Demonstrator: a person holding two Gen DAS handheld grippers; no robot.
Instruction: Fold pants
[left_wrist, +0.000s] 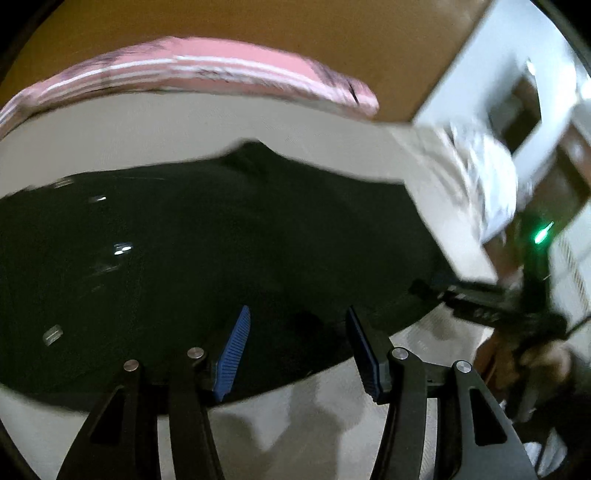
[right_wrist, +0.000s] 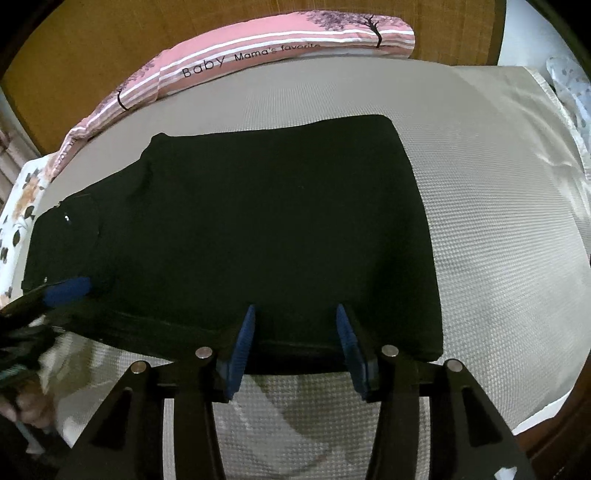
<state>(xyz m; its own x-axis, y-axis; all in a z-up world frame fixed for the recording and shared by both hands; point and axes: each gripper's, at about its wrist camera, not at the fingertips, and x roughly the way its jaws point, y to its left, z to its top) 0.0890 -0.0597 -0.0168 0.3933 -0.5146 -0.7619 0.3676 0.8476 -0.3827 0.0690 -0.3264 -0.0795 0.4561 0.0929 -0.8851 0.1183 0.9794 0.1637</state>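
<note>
While black pants (right_wrist: 258, 229) are lying flat on the bed (right_wrist: 498, 240), left tongs (left_wrist: 295, 347) & right tongs (right_wrist: 295, 343) are hovering spread at the near edge, pinching nothing; pink pillow (right_wrist: 258, 51) is sitting behind.

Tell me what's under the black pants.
The pants lie flat on a beige textured bed cover, which shows all around them. Whatever lies beneath the fabric itself is hidden, as is what the cover hides.
</note>
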